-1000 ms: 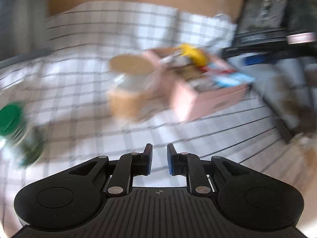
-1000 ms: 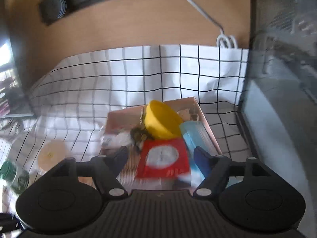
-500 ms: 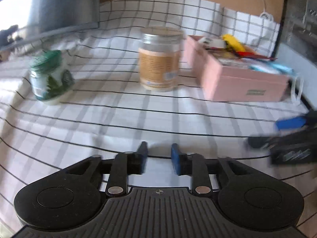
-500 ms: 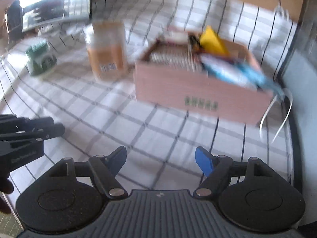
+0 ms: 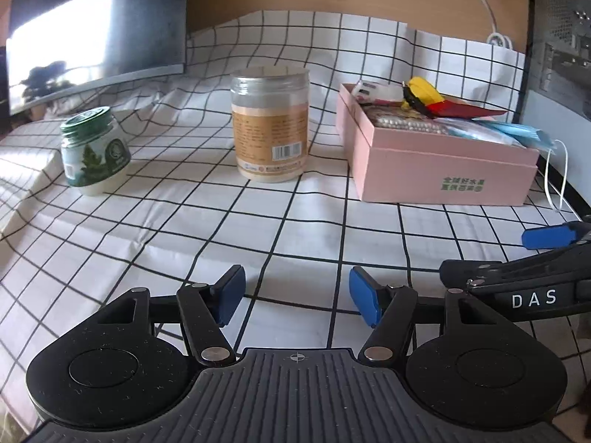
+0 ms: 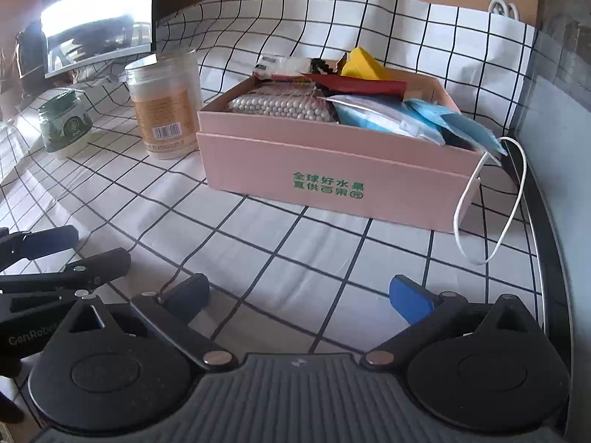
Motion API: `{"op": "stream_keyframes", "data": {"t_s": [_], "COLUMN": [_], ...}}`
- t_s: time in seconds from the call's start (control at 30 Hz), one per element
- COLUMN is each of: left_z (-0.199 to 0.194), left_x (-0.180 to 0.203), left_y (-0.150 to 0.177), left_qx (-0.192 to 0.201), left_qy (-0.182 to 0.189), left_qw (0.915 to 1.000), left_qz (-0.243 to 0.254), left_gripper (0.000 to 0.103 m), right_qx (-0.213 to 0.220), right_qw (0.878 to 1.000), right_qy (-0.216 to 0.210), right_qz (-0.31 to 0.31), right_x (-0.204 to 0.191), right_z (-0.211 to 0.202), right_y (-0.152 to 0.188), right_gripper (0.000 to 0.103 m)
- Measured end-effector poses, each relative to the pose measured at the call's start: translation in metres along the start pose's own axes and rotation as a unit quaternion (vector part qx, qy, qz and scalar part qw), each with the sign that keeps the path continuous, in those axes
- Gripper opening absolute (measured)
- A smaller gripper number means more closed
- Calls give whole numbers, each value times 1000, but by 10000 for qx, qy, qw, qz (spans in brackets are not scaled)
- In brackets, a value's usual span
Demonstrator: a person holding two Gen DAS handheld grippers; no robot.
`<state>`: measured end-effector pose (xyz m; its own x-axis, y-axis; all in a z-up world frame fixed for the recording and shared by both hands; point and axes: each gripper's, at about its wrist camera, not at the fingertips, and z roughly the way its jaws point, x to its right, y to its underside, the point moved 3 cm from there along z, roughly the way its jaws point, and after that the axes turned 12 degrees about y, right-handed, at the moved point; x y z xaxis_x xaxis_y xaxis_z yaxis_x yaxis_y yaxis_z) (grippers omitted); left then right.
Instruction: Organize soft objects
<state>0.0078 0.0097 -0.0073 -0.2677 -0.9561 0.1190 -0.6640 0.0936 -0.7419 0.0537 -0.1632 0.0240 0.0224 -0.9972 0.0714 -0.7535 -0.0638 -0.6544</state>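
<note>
A pink box (image 6: pixel 332 170) (image 5: pixel 443 170) stands on the checked cloth. It holds a bag of white beads (image 6: pixel 280 105), a blue face mask (image 6: pixel 458 125) with its white loop (image 6: pixel 491 203) hanging over the box's right end, a red packet (image 6: pixel 354 85) and a yellow object (image 6: pixel 364 64). My left gripper (image 5: pixel 295 297) is open and empty, low over the cloth in front. My right gripper (image 6: pixel 299 293) is open and empty in front of the box.
A tall clear jar with an orange label (image 5: pixel 269 125) (image 6: pixel 164 107) stands left of the box. A small green-lidded jar (image 5: pixel 94 151) (image 6: pixel 64 125) stands further left. A monitor (image 5: pixel 92 26) is at the back left. A dark case (image 5: pixel 557 29) bounds the right side.
Both grippers have pulled back from the box and dropped low over the front of the cloth. The left gripper's jaws have opened wider. The right stays open.
</note>
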Motion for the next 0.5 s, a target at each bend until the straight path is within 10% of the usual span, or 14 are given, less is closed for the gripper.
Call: {"op": "stream_keyframes", "data": {"t_s": [0.5], "left_z": [-2], "left_x": [-3], "left_y": [6], "left_qx": [212], "left_qy": [81], "left_qw": [9997], "left_qz": [-30], "left_gripper": [67], "right_qx": [364], "right_qw": [9993], "right_qy": [-103], "right_qz": [-7], "right_x": [1], "right_z": [2], "right_y": [5], "right_gripper": [103]}}
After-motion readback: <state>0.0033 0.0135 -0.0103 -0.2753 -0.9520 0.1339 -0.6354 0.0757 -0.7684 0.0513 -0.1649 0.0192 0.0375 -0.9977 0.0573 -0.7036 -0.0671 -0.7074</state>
